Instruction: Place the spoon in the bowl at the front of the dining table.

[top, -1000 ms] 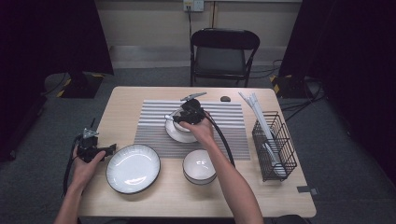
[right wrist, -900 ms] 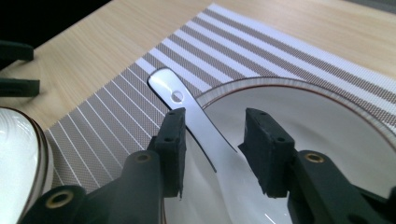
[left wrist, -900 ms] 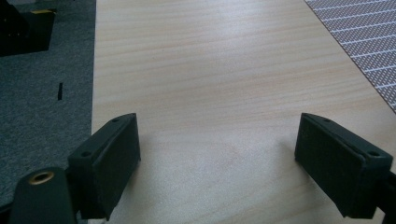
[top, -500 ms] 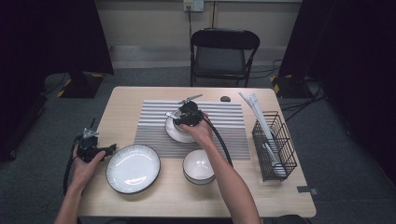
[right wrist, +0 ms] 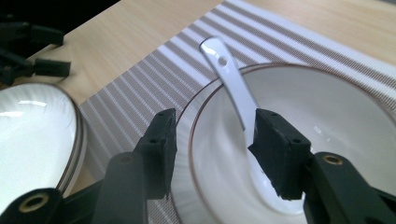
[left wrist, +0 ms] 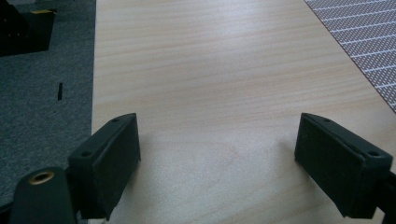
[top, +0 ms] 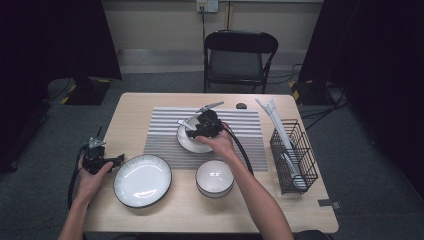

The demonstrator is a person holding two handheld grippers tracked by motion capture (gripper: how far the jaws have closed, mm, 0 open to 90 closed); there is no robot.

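Near the middle of the high view, the right gripper (top: 192,129) hangs over a small white bowl (top: 194,143) that sits on the striped placemat (top: 165,135). Its jaws have just been opening and now stand partly apart. In the right gripper view a white spoon (right wrist: 232,81) lies in the bowl (right wrist: 336,121), its scoop down in the hollow at the lower right of the frame and its handle leaning up over the rim toward the upper middle. The handle runs between the two jaws, closer to the right-hand one, which sits just beside it; I cannot tell whether that pad touches it, and the left-hand jaw is clearly off it, so nothing is clamped.

At the lower left of the high view, the left gripper (top: 117,160) rests low at the table (top: 300,210) edge, just left of a large white plate (top: 142,180). In the left gripper view its jaws are spread wide over bare wood with nothing between them.

A second bowl (top: 214,177) stands below the placemat, lower centre of the frame. At the right edge a black wire basket (top: 295,155) holds pale utensils. A folding chair (top: 240,60) stands beyond the table at the top.
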